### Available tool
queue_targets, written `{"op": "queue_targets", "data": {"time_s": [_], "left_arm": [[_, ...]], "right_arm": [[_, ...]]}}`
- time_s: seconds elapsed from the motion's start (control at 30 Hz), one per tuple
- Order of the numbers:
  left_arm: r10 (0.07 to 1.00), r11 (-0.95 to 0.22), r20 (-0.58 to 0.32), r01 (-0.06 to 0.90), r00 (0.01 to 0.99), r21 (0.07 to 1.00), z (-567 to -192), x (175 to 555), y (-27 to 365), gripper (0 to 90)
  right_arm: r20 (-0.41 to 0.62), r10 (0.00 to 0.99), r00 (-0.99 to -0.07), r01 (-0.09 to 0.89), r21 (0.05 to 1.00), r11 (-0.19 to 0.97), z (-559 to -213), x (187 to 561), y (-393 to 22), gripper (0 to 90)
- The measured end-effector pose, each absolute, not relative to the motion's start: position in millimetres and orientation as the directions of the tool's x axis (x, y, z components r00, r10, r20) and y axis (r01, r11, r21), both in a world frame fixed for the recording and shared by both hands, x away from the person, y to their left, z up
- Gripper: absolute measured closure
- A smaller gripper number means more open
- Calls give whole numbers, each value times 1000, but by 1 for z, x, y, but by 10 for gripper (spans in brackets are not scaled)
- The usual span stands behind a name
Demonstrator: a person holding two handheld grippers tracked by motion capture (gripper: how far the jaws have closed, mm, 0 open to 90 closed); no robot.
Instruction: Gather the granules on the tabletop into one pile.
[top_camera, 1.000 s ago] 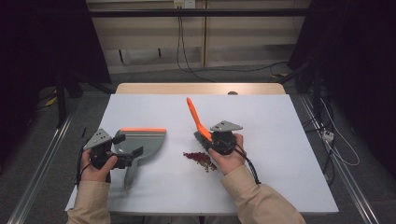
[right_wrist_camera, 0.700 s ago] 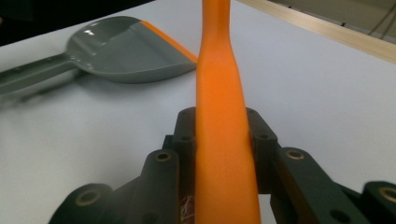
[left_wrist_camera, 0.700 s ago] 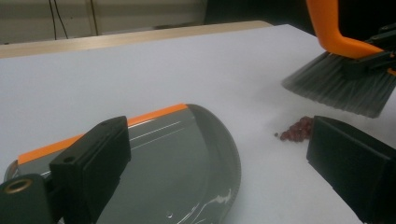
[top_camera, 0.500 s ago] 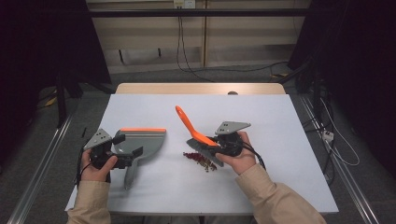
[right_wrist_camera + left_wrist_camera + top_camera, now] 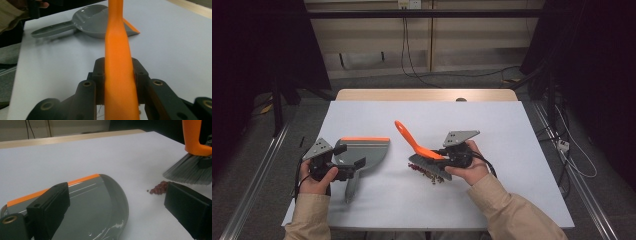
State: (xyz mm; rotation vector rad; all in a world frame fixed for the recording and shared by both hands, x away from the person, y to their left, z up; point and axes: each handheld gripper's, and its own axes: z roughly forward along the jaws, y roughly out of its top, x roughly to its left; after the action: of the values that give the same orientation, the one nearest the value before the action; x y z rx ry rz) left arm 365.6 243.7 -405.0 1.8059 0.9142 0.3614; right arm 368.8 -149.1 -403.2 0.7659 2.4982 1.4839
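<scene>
A grey dustpan point(image 5: 362, 150) with an orange lip lies flat on the white table, its handle toward the near edge. My left gripper point(image 5: 349, 156) hovers over its neck, jaws wide open, with the pan point(image 5: 100, 202) below and between them. My right gripper point(image 5: 444, 157) is shut on the orange handle point(image 5: 118, 62) of a brush point(image 5: 417, 145). Its grey bristles point(image 5: 192, 167) rest on the table at a small heap of red beads point(image 5: 424, 172), right of the dustpan point(image 5: 95, 18). The beads point(image 5: 158, 188) lie a short way from the pan's round edge.
The white tabletop point(image 5: 512, 130) has a wooden strip along its far edge point(image 5: 427, 95). Metal rails run along the floor on both sides, and cables point(image 5: 562, 145) lie at the right.
The brush handle has tipped lower and to the left, and the bristles have moved left over the beads. The left gripper and the dustpan have kept still.
</scene>
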Motion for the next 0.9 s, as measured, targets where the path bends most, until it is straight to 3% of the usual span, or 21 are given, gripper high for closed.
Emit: {"op": "queue_targets", "data": {"time_s": [0.53, 0.9], "left_arm": [[738, -165, -176, 427, 652, 889, -406, 367, 247, 62], [742, -161, -176, 427, 647, 890, -407, 367, 248, 62]], "right_arm": [[242, 282, -929, 347, 834, 429, -427, 362, -123, 712], [202, 301, -932, 324, 834, 446, -436, 386, -122, 712]]}}
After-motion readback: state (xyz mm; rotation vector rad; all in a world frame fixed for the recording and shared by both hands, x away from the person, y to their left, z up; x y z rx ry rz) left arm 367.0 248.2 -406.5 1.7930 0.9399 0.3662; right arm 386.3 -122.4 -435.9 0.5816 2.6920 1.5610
